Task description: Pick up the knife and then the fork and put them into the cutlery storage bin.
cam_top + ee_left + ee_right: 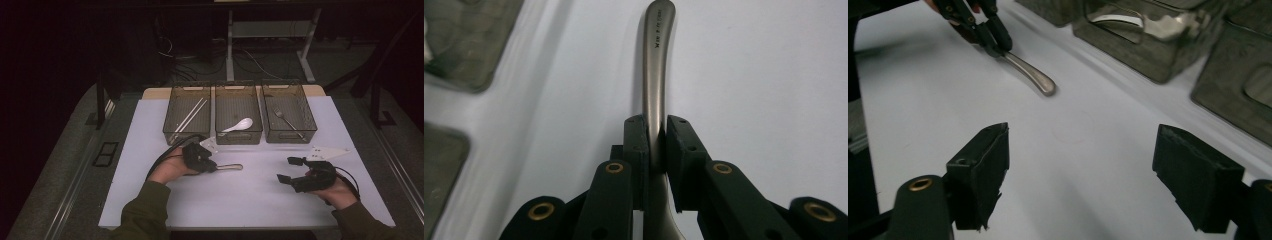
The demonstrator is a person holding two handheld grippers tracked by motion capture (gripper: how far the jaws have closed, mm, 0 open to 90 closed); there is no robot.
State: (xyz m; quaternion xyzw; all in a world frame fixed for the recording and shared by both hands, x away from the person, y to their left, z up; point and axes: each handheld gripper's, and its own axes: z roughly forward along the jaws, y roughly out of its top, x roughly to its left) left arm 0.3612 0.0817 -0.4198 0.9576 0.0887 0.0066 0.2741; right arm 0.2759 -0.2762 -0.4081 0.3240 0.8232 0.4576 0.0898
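Observation:
A silver metal utensil (231, 167) lies on the white mat (250, 197) left of centre, with its handle pointing right. My left gripper (212, 166) is shut on it. In the left gripper view the pads (636, 145) press on both sides of the curved handle (656, 75), and the utensil's head end is hidden under the jaws. My right gripper (288, 170) rests at the right of the mat, held open, with nothing between its fingers (983, 170). Its own view looks toward the left gripper (990, 37) and the handle (1030, 75).
Three dark mesh bins stand in a row at the back of the mat. The left bin (172, 117) holds chopsticks (192, 114), the middle bin (239, 138) a white spoon (239, 125), the right bin (291, 137) a fork (286, 119). Desk legs and cables lie beyond.

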